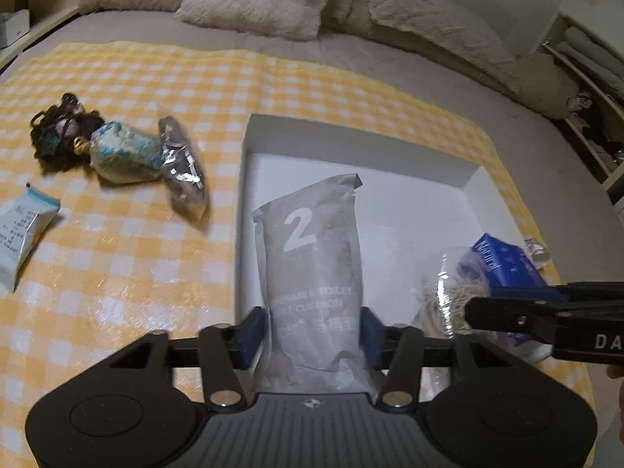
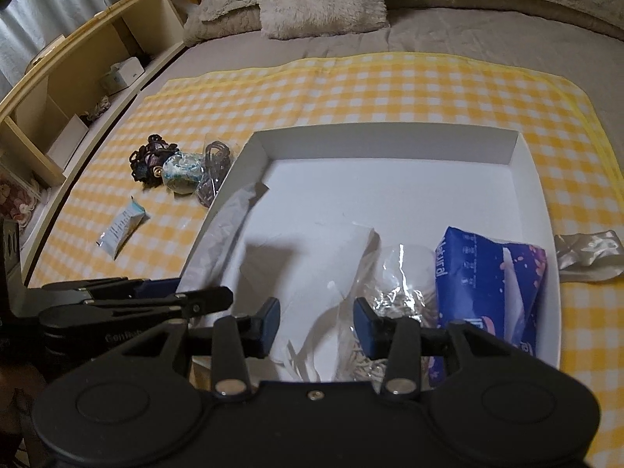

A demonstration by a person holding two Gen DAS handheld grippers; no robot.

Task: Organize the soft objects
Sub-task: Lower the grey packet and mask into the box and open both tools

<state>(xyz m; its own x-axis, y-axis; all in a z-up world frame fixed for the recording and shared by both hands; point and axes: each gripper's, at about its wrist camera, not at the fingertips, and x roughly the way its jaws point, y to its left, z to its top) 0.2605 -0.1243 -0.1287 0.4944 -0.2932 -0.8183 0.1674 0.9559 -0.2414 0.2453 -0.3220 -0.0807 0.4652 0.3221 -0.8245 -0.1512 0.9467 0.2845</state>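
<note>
A grey packet (image 1: 312, 245) marked "2" leans in the white box (image 1: 249, 163) against its left wall, and shows again as the grey packet (image 2: 230, 226) in the right wrist view. My left gripper (image 1: 314, 337) is open, its blue pads beside the packet's lower end with thin gaps. My right gripper (image 2: 318, 325) is open over a clear bag (image 2: 397, 292) and a white packet (image 2: 312, 257), gripping nothing. A blue tissue pack (image 2: 487, 280) lies in the box's right side. On the cloth lie dark hair ties (image 1: 58, 136), a blue-white roll (image 1: 124, 152) and a bagged dark bundle (image 1: 183, 167).
The box sits on a yellow checked cloth (image 2: 390, 78) spread over a bed. A small white-blue packet (image 1: 19, 238) lies at the cloth's left. A silver foil packet (image 2: 589, 253) lies right of the box. Fluffy pillows (image 2: 323, 0) line the far side; a wooden shelf (image 2: 78, 78) runs along the left.
</note>
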